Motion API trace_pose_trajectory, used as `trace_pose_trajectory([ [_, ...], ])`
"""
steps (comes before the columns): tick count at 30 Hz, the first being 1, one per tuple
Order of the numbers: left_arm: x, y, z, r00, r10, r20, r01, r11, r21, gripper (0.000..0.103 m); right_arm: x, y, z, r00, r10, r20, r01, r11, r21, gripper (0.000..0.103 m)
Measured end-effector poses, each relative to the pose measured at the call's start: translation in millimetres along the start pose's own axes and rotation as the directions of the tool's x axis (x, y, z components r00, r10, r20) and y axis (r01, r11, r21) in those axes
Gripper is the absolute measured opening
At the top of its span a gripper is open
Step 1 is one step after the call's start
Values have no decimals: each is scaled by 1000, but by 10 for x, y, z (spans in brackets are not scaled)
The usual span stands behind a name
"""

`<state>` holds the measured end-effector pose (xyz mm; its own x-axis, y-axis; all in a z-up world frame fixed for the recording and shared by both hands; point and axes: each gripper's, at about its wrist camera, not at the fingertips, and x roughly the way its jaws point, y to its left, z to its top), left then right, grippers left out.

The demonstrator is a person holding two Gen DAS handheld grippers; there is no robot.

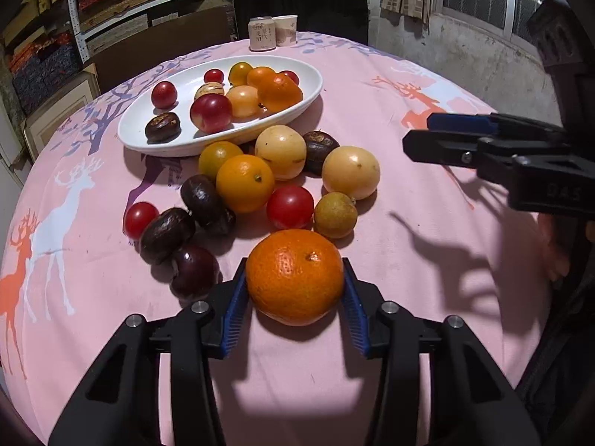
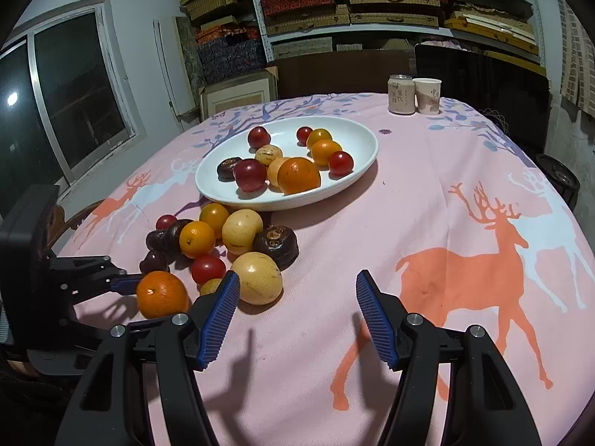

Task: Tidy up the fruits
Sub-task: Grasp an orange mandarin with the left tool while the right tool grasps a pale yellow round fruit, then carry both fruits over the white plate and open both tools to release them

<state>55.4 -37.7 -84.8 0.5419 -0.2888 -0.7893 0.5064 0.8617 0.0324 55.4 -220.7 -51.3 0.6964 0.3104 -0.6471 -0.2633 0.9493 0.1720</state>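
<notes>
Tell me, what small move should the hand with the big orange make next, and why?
Probably lift it. The left gripper has both blue pads against the big orange, which seems to rest on the pink cloth. The white dish already holding fruit lies beyond the loose pile, so rising first should avoid knocking those fruits.

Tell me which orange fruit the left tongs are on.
The large round orange nearest the camera, between the left tongs, apart from the pile.
</notes>
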Motion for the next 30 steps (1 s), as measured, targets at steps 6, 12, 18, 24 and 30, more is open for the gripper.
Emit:
trace_pose_trajectory([
  [6,-113,243,-128,998,-10,54,15,995,-94,45,164,157,53,997,50,-54,-52,998,-43,65],
  [12,-71,200,-133,1000,12,26,-10,997,-78,46,506,217,115,981,118,-152,-120,993,-5,41],
  [18,-68,210,-140,1000,0,26,2,996,-86,46,449,194,84,984,121,-131,-121,993,9,41],
  [24,-99,222,-143,999,-1,52,6,995,-101,46,265,209,73,993,105,-57,-106,994,-14,41],
  [30,-204,292,-118,996,-20,87,33,989,-145,46,97,77,87,997,82,6,-82,997,14,41],
])
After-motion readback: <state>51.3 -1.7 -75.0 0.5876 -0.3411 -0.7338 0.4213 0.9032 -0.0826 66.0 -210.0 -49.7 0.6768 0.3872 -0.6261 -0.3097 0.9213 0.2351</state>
